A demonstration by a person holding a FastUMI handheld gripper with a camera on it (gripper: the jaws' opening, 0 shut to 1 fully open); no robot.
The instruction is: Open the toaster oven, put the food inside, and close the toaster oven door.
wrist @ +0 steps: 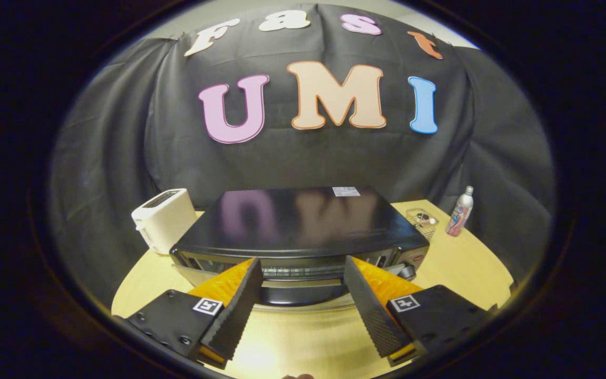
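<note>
Lining up on the oven door, nothing grabbed yet

The hand-held gripper (pixel 299 284) has its 2 fingers spread wide and empty, framing the handle of the glossy black toaster oven (pixel 298 223) just ahead, door looks shut, probably squaring up to pull it. Pale wood round worktop (pixel 455 263) underneath; further back a white pop-up toaster (pixel 164 218), small wire basket (pixel 422 221), pink bottle (pixel 461 213).

Tongs-mounted fisheye — close above toaster oven (pixel 300 231)

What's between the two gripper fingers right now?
In the gripper view, the toaster oven's door handle sits between the open gripper's fingertips, at the front of the toaster oven. Neither finger visibly presses on it.
</note>
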